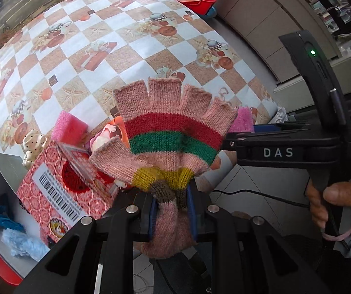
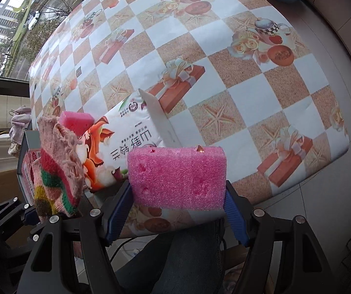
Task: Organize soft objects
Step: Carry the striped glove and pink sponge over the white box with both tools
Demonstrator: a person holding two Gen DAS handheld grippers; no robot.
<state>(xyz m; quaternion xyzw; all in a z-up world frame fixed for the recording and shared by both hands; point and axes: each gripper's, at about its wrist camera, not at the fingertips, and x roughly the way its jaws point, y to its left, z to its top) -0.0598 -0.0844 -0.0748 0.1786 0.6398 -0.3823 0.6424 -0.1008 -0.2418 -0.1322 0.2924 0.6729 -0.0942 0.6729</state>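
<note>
My left gripper (image 1: 171, 201) clamped on the striped glove (image 1: 173, 132), my right gripper (image 2: 178, 208) squeezing 1 pink sponge (image 2: 178, 178), both above the checkered table (image 2: 224, 73)

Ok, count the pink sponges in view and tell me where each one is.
2. One pink sponge is clamped in the right hand-held gripper. The other pink sponge lies on the table behind the red box. More may be hidden behind the glove.

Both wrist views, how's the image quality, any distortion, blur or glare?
Left wrist view: strong fisheye bend, the table edge curves, corners go dark; the striped glove is sharp. Right wrist view: same bowing of the checkered tablecloth; soft even daylight, no harsh glare; the pink sponge is crisp, with no motion blur.
</note>
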